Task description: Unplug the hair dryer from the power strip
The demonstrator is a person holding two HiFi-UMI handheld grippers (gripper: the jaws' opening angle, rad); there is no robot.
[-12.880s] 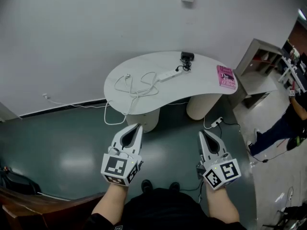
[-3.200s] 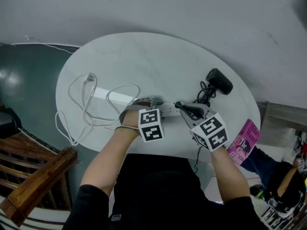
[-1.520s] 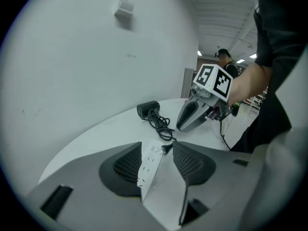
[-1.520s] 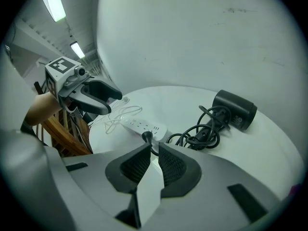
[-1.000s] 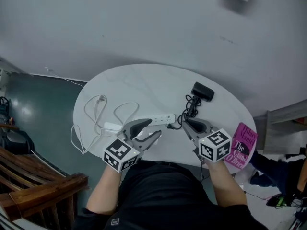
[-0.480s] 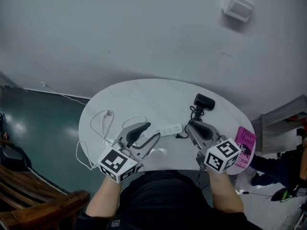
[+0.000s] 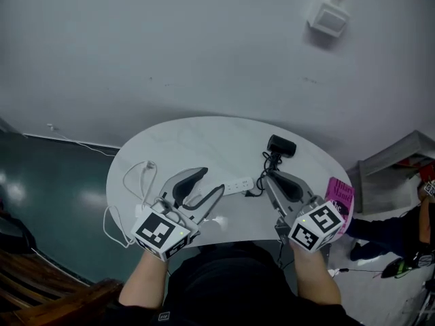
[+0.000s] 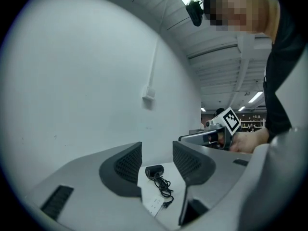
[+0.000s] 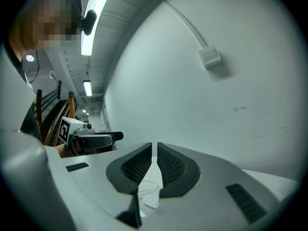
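Backing up and off the table (image 7: 204,141), both grippers now hang above its near edge, where a few seconds ago they were down on the power strip (image 7: 234,184) and its plug. The left gripper (image 7: 212,180) has just spread its jaws wider and stands well open with nothing in it. The right gripper (image 7: 267,176) has just narrowed to a thin slit and grips nothing either.

Framed between the left jaws and well ahead of them, the black hair dryer (image 7: 280,146) lies on the tabletop with its cord coiled toward the tool. The plug (image 8: 167,205) seems to rest just beside the strip's end and not in a socket, though it is small in that view. If so, the unplugging is done and the hands are simply retreating.

No container is in play. Off the left gripper's outer side lie loops of white cable (image 7: 139,178), and a pink book (image 7: 339,197) sits beside the right gripper.
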